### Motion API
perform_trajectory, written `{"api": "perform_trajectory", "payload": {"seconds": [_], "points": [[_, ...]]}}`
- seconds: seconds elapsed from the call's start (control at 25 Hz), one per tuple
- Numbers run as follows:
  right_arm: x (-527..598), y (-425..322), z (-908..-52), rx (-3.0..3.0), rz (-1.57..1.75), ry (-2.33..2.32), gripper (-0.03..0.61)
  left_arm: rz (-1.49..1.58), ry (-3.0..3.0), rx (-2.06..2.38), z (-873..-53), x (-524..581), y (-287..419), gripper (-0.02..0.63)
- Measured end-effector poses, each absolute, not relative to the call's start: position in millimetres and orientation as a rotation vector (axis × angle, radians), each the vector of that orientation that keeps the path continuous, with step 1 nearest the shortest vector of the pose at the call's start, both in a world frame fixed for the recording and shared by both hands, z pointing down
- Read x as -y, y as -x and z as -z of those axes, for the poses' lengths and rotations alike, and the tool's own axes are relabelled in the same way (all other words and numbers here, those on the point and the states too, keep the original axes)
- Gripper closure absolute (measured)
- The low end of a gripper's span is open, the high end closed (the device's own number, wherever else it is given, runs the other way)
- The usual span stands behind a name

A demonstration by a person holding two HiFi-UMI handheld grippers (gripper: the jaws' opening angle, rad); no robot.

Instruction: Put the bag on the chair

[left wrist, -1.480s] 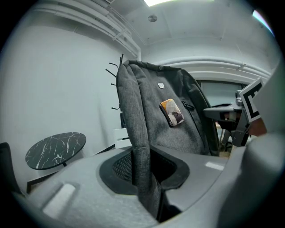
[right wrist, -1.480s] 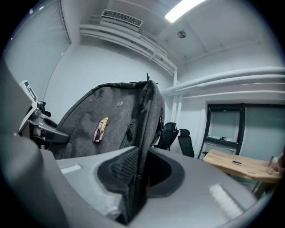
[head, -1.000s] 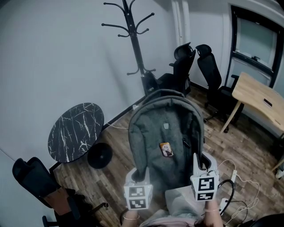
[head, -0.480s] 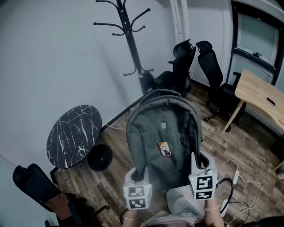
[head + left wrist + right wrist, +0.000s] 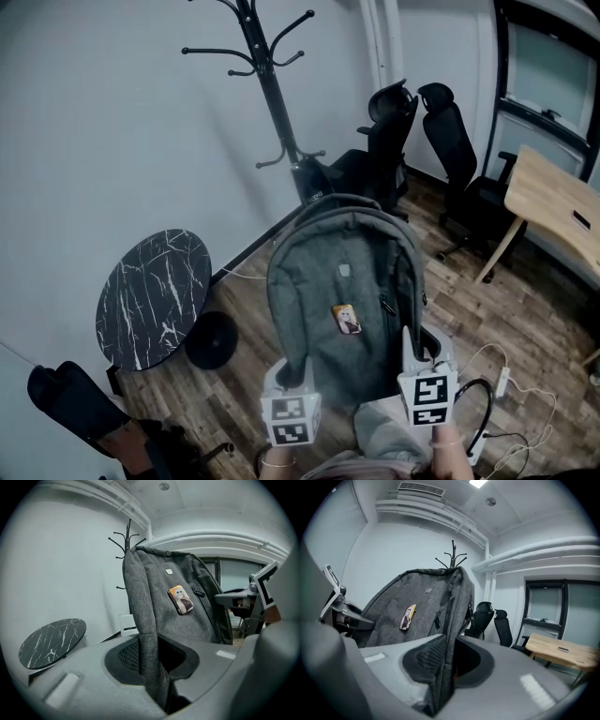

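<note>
A grey fabric backpack [image 5: 342,291] with a small picture badge [image 5: 347,319] hangs in the air in front of me, held up by both grippers. My left gripper [image 5: 294,373] is shut on the bag's left edge [image 5: 149,658]. My right gripper [image 5: 424,354] is shut on the bag's right edge [image 5: 445,667]. Two black office chairs [image 5: 389,141] stand by the far wall, beyond the bag; the right gripper view shows them past the bag [image 5: 485,616].
A black coat stand [image 5: 267,94] rises against the wall on the left of the chairs. A round black marble table [image 5: 150,295] is at the left. A wooden desk [image 5: 558,211] is at the right. Another black chair [image 5: 75,412] sits at the lower left. Cables [image 5: 506,403] lie on the wood floor.
The view has shifted slightly: the coat stand and table sit a little further left and the bag a little lower. Both grippers keep their hold on the bag.
</note>
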State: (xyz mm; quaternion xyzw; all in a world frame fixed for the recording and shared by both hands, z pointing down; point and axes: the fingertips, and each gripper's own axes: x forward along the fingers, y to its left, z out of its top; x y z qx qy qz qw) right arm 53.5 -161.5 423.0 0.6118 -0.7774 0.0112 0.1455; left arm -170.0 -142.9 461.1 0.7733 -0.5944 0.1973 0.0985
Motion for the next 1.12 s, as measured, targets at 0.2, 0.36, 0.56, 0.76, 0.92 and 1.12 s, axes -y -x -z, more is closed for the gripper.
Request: {"api": "perform_trajectory", "payload": {"seconds": [0.2,0.36,0.56,0.76,0.92,1.12], "points": [[192,-52,-430,2.237,-0.053,-1.743,0.528,-0.601,-2.270,1.755,-468,172,171,0.535],[216,-50,-436,2.236,-0.065,-1.723,0.528,-0.611,-2.251,1.753,-475,193,173,0.534],[243,-48,-448,2.232,-0.085,-1.696,0.528,-0.624,-2.229,1.750,-487,217,175,0.534],[268,-43,-464,2.238,-0.115,-1.659,0.528,-0.638,-2.198,1.755,-503,239,179,0.535],[285,-40,-475,2.243,-0.132,-1.630,0.528,-0.639,-2.175,1.763,-516,254,182,0.534],[307,-36,-494,2.242,-0.153,-1.584,0.528,-0.666,-2.146,1.755,-534,274,185,0.534]]}}
